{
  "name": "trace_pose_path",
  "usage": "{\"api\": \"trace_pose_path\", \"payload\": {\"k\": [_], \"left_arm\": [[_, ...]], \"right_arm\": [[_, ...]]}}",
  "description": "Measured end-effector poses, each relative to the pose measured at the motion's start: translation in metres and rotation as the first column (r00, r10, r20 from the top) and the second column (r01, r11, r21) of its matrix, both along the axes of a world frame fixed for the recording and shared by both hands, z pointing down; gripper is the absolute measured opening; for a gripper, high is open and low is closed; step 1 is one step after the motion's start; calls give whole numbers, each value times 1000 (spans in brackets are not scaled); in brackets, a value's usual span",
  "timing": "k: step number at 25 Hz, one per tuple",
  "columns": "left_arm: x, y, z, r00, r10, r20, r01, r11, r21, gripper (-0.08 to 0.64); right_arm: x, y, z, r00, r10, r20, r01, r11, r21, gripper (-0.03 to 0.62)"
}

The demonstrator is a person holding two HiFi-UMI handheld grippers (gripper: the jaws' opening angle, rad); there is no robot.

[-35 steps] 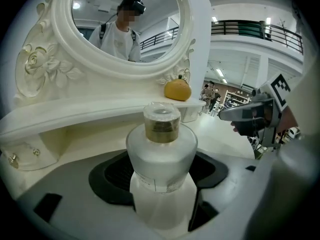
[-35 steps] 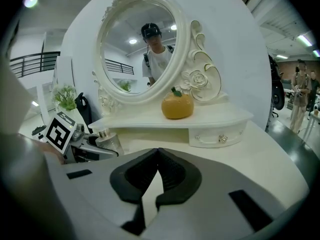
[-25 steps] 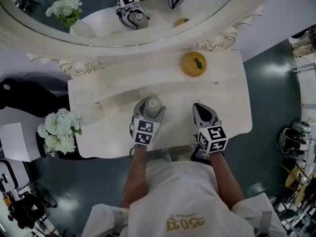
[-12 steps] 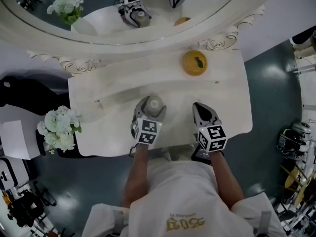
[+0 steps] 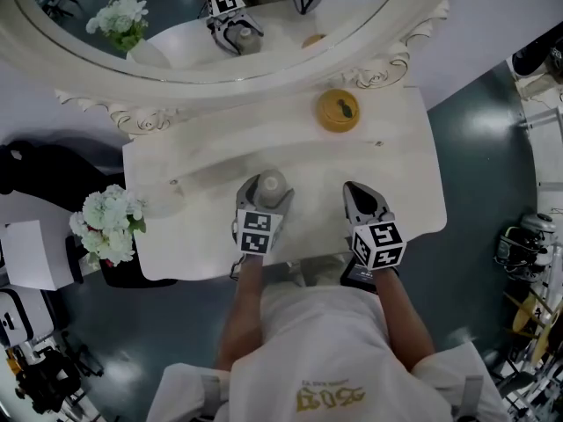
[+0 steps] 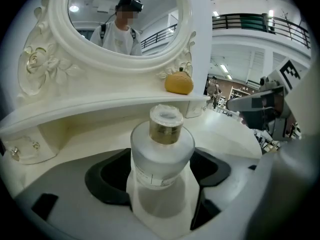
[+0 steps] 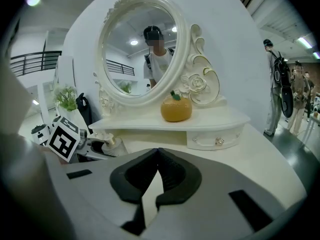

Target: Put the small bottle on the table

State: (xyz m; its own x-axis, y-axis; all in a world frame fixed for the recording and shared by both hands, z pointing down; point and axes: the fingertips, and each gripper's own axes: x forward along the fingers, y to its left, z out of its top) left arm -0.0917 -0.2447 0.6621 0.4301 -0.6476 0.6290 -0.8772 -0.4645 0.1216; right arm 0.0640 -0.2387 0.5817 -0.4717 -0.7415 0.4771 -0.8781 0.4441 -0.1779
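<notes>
Behind small bottle point(image 5: 271, 185), orange ornament point(image 5: 339, 110), mirror point(image 5: 220, 25)

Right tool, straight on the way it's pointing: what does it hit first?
Most likely the bare tabletop just ahead of the right tool, since it tilts down toward it. Nothing stands in that line. The shelf drawer under the orange ornament lies further on, though depth is unclear.

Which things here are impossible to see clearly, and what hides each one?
Head view: the body of the small bottle, covered by the fingers of the left gripper, which have just been opening around it; only the cap shows.
Left gripper view: the bottle's base, which blends into the white table; its label print, too small.
Right gripper view: most of the bottle, behind the left gripper.
</notes>
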Motion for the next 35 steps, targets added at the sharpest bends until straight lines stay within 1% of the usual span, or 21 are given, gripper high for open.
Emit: {"api": "trace_pose_path", "payload": {"k": [5, 9, 11, 14, 15, 17, 19, 20, 23, 25, 27, 29, 30, 33, 35], "left_arm": [[-10, 5, -20, 998, -45, -46, 47, 998, 33, 388], [-16, 14, -40, 995, -61, -85, 66, 996, 66, 363], [-19, 18, -52, 993, -67, -94, 76, 992, 98, 355], [-21, 22, -75, 991, -72, -114, 90, 983, 158, 324], [-22, 24, -82, 990, -71, -119, 91, 981, 174, 313], [-23, 28, -95, 991, -68, -119, 92, 974, 208, 269], [-23, 34, -108, 991, -60, -117, 87, 966, 243, 210], [-24, 36, -114, 992, -54, -116, 83, 962, 261, 194], [-26, 42, -134, 992, -45, -119, 80, 948, 307, 119], [-29, 45, -147, 988, -54, -147, 100, 941, 324, 70], [-32, 48, -159, 977, -61, -202, 125, 938, 322, 20], [-32, 52, -170, 965, -55, -255, 137, 939, 315, 18], [-32, 54, -176, 962, -49, -269, 137, 938, 320, 18], [-31, 58, -191, 966, -35, -258, 129, 925, 357, 18], [-32, 58, -196, 969, -31, -244, 124, 918, 376, 18]], "right_arm": [[-2, 7, -13, 1000, 3, 9, -3, 999, 32, 12], [-6, 17, -23, 1000, 1, 15, -2, 999, 53, 12], [-8, 22, -28, 1000, -1, 19, 0, 998, 65, 12], [-12, 29, -36, 1000, -6, 26, 4, 996, 86, 12], [-13, 31, -39, 999, -6, 31, 3, 996, 94, 12], [-14, 36, -45, 999, -2, 53, -3, 994, 106, 12], [-17, 40, -51, 996, 4, 94, -15, 993, 115, 12], [-18, 42, -55, 994, 6, 112, -20, 993, 119, 12], [-21, 47, -61, 993, 1, 114, -17, 990, 137, 12], [-24, 51, -66, 994, -6, 112, -11, 989, 150, 12], [-27, 55, -72, 992, -11, 123, -10, 986, 164, 12], [-28, 58, -78, 991, -12, 135, -12, 984, 176, 12], [-29, 60, -81, 989, -9, 147, -17, 984, 180, 12], [-26, 62, -91, 979, 8, 203, -46, 982, 186, 12], [-26, 63, -94, 978, 13, 207, -53, 980, 190, 12]]}}
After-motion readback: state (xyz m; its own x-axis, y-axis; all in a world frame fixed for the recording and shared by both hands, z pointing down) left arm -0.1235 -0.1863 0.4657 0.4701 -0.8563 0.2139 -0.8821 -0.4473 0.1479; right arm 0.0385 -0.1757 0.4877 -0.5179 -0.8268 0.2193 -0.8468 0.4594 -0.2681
